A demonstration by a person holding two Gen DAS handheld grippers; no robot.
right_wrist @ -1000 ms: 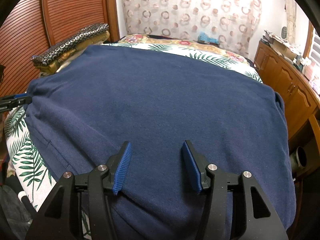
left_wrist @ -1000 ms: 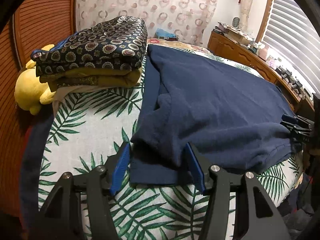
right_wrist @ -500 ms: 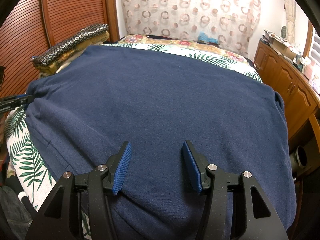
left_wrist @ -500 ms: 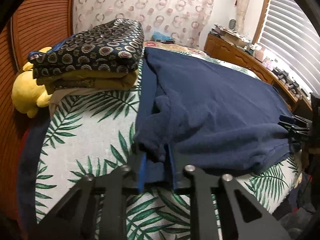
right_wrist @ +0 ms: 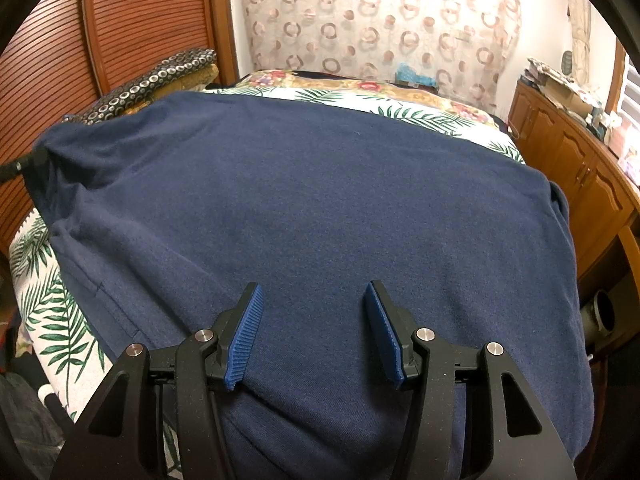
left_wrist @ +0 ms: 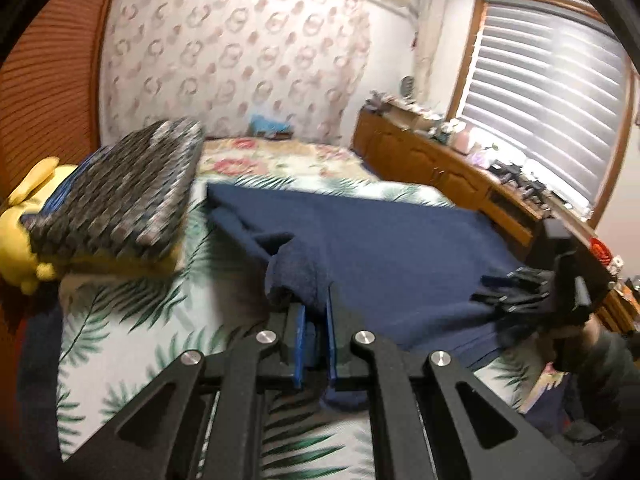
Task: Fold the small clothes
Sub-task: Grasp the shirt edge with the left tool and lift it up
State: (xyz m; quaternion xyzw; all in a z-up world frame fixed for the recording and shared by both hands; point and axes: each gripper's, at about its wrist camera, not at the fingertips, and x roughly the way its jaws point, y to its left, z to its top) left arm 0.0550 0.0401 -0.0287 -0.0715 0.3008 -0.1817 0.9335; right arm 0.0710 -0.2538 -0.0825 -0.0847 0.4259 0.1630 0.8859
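A navy blue garment (right_wrist: 320,200) lies spread over a bed with a palm-leaf sheet (left_wrist: 120,332). My left gripper (left_wrist: 315,312) is shut on a bunched corner of the navy garment (left_wrist: 400,256), which rises off the sheet in a fold. My right gripper (right_wrist: 312,320) hovers open above the near part of the cloth, nothing pinched between its blue pads. In the left wrist view the right gripper (left_wrist: 516,288) shows at the far right edge of the garment. The lifted corner and part of the left gripper (right_wrist: 20,164) appear at the left edge of the right wrist view.
A stack of folded clothes (left_wrist: 120,208) topped by a patterned dark piece sits at the bed's left beside a yellow plush toy (left_wrist: 24,220). A wooden cabinet (right_wrist: 576,176) with clutter runs along the right side. A ribbed wooden headboard (right_wrist: 132,24) stands at the left.
My left gripper closed on the garment's corner, then rose and tilted up, lifting the cloth off the sheet. The right gripper stayed still and open.
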